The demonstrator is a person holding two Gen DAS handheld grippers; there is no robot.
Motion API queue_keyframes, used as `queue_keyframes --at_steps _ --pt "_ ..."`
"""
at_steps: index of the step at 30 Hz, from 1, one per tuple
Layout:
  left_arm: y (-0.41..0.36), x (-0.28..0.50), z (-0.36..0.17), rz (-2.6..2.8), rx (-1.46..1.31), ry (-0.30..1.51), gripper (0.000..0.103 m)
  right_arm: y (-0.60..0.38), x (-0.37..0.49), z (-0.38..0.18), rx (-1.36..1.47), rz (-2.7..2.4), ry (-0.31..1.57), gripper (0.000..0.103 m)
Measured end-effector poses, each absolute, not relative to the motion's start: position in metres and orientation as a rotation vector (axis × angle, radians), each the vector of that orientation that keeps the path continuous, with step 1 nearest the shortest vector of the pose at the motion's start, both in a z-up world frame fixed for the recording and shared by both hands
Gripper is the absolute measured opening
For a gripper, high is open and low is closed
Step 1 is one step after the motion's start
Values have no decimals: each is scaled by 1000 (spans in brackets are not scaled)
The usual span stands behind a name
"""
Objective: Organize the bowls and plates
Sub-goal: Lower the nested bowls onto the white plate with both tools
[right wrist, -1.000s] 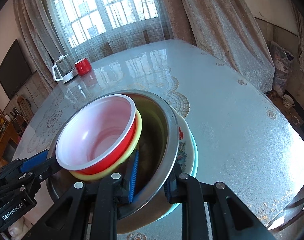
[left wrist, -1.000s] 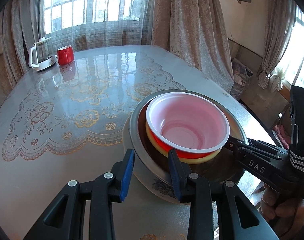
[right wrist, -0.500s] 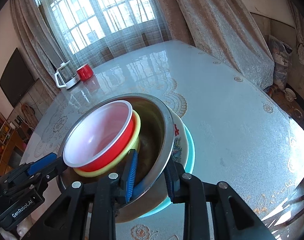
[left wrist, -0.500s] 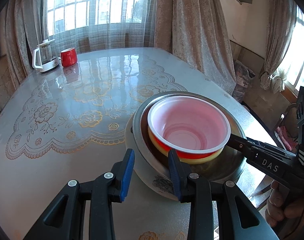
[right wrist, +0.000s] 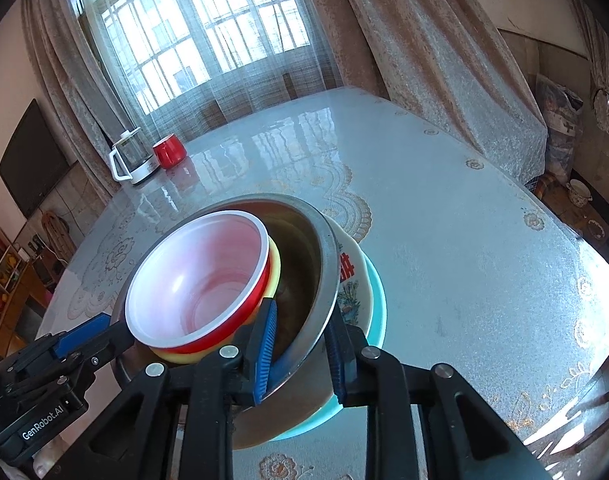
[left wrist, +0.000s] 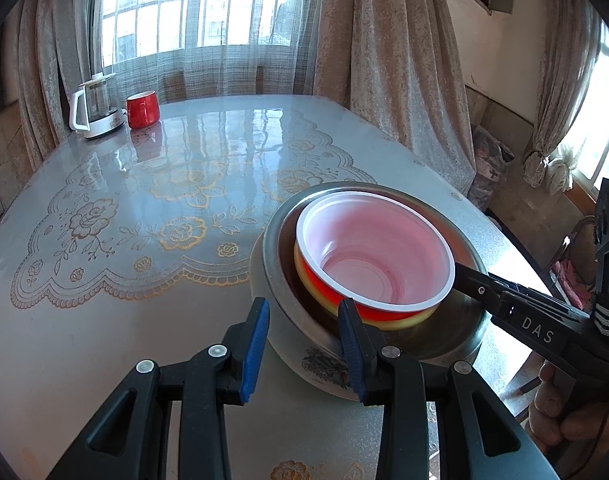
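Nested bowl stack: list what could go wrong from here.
The right gripper, jaws just closed further, pinches only the rim of the stainless steel bowl; it could slip. The red plastic bowl and yellow bowl sit off-centre inside; tilting could spill them.

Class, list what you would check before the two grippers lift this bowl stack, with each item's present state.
1. Red bowl nested in yellow bowl: ok.
2. Both sit inside steel bowl: ok.
3. Left gripper straddles the steel bowl's rim: ok.
4. Right gripper straddles the opposite rim, jaws just closing: ok.
5. Pads pressing firmly: cannot tell.
6. Kettle and red mug stand far off: ok.
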State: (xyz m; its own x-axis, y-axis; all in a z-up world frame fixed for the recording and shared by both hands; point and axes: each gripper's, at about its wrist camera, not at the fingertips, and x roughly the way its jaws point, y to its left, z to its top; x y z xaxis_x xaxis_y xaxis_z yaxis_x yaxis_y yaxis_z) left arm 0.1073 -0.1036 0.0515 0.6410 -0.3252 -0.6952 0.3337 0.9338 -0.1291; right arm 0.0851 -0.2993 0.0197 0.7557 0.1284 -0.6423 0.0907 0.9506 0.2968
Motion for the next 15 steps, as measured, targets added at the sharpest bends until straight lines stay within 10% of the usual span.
queue_keyframes --at_steps 15 --pt "-107 101 50 -404 21 783 36 -300 79 22 334 10 700 22"
